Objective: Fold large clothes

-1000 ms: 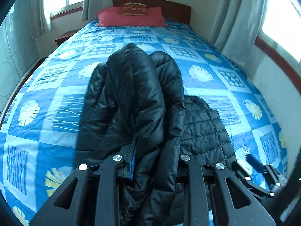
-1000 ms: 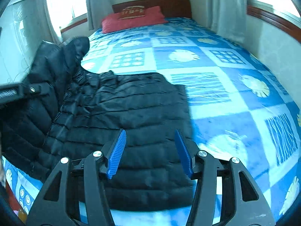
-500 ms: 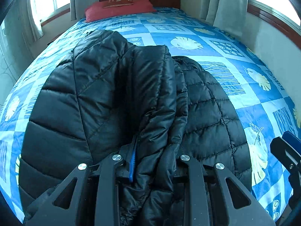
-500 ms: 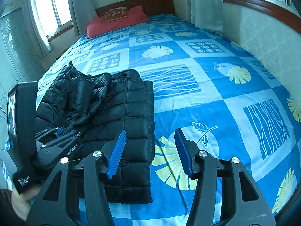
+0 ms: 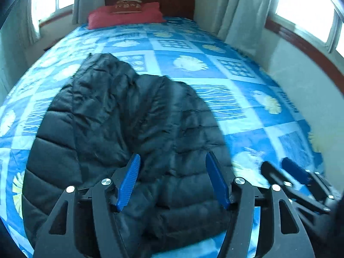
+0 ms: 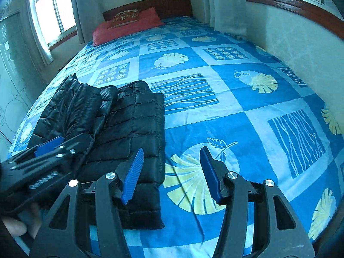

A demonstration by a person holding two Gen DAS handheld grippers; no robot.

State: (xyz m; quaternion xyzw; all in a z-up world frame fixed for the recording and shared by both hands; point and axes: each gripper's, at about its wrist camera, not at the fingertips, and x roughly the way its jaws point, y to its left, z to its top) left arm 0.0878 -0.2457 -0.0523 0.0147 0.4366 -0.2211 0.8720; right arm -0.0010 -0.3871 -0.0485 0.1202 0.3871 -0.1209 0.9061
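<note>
A black quilted puffer jacket (image 5: 137, 133) lies on the blue patterned bed, its left part and sleeve laid over its middle. It also shows in the right wrist view (image 6: 120, 129) at the bed's near left. My left gripper (image 5: 173, 169) is open and empty, just above the jacket's near edge. My right gripper (image 6: 171, 163) is open and empty over the bedspread, right of the jacket's right edge. The left gripper (image 6: 51, 148) shows at the left of the right wrist view, the right gripper (image 5: 288, 172) at the lower right of the left wrist view.
The bed (image 6: 236, 111) fills the room. A red pillow (image 5: 126, 17) lies against the wooden headboard (image 5: 176, 4). A wall (image 6: 301, 49) with a window runs along the bed's right side, curtains (image 5: 243, 13) hang at the far corners.
My left gripper has opened and let go of the jacket fold, which now lies on the jacket. My right gripper stays open, a little further back.
</note>
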